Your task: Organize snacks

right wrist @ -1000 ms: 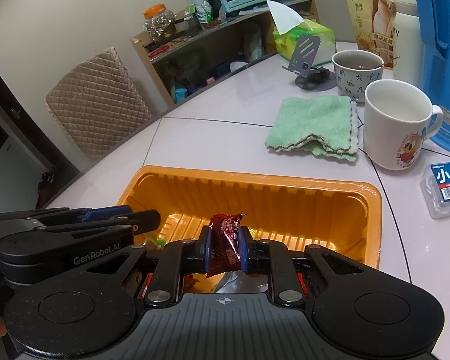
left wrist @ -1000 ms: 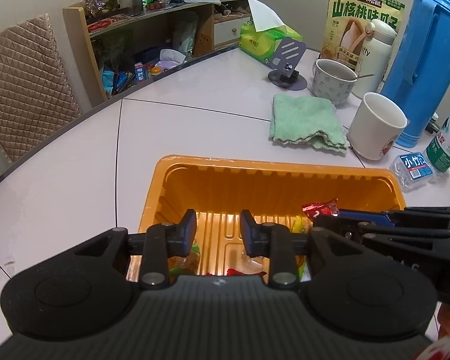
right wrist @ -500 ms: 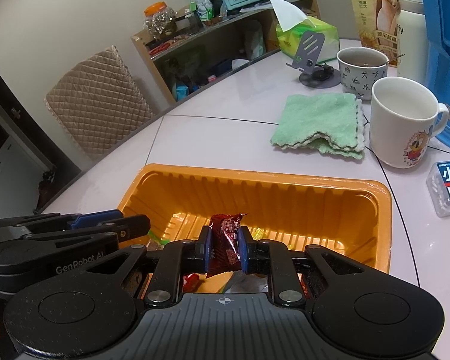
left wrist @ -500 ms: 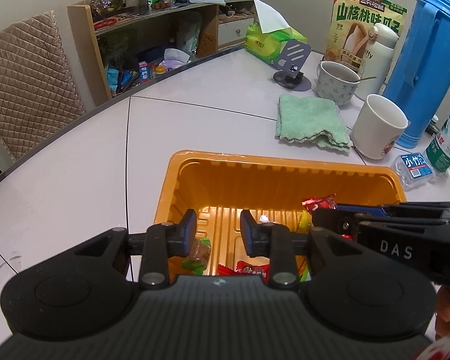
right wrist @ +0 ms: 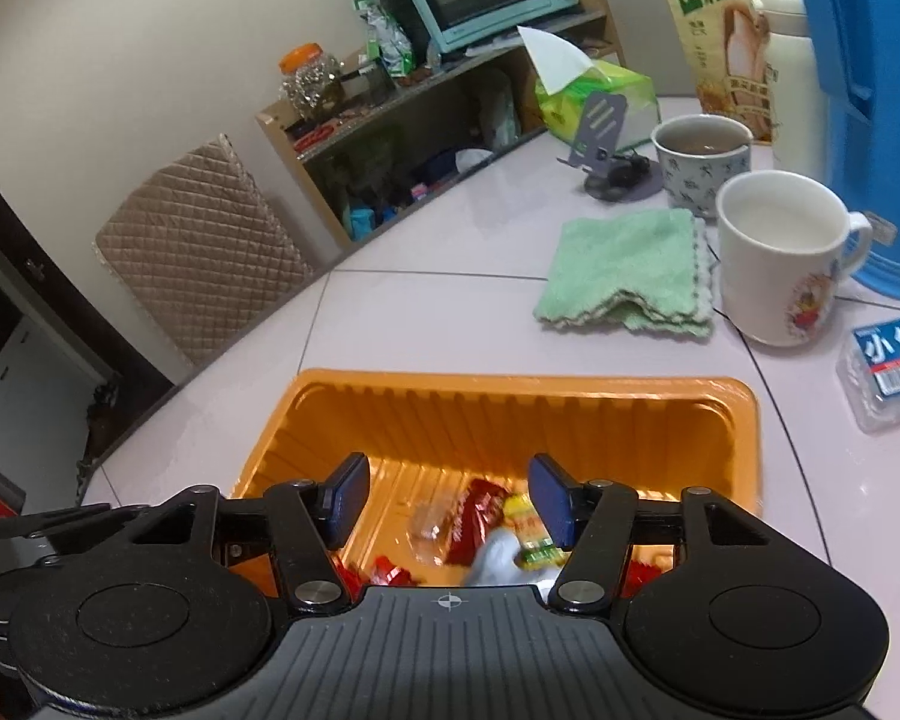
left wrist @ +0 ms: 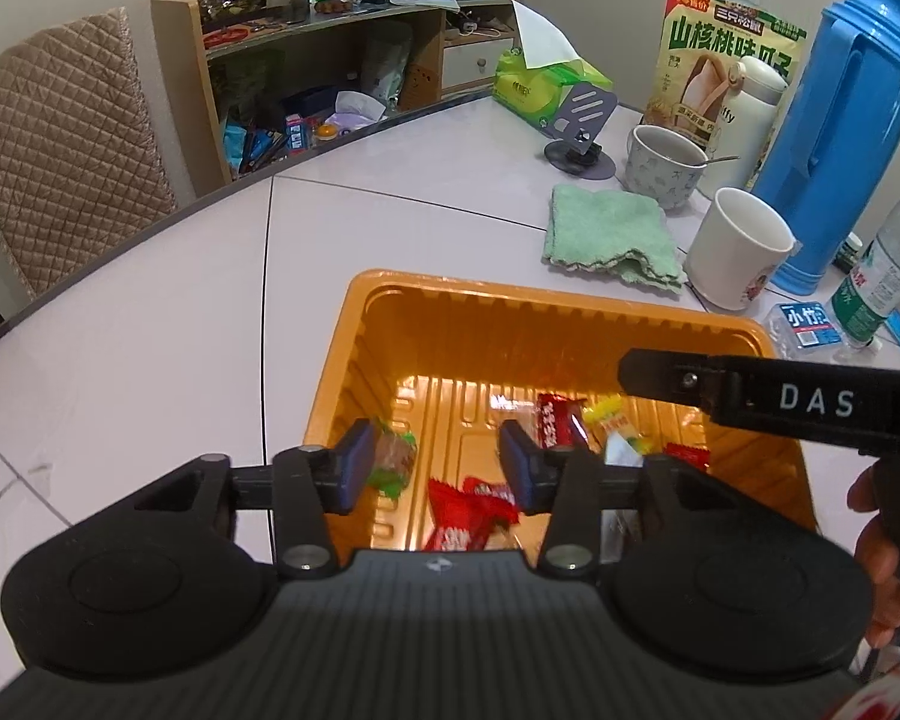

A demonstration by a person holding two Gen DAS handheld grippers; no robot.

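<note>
An orange plastic tray [left wrist: 510,294] holds several wrapped snacks: a green candy [left wrist: 396,459], red wrappers [left wrist: 462,516] and a yellow packet [left wrist: 615,414]. My left gripper [left wrist: 437,450] hangs over the tray's left half, its jaws opening with nothing between them. My right gripper [right wrist: 447,480] is above the same tray [right wrist: 510,381], jaws also opening and touching nothing. Below it a dark red packet [right wrist: 474,516] lies blurred on the tray floor beside the yellow packet [right wrist: 528,522]. One of the right gripper's fingers [left wrist: 660,369] crosses the left wrist view.
Beyond the tray lie a folded green cloth [left wrist: 612,234], a white mug [left wrist: 738,252], a patterned cup [left wrist: 663,171], a phone stand [left wrist: 579,126] and a blue thermos [left wrist: 840,138]. A small plastic box [right wrist: 888,372] sits right of the tray. A quilted chair [left wrist: 60,168] stands left.
The right gripper has let go of the dark red packet, which has dropped into the tray. Both grippers' jaws stand wider. The left gripper has drawn back a little.
</note>
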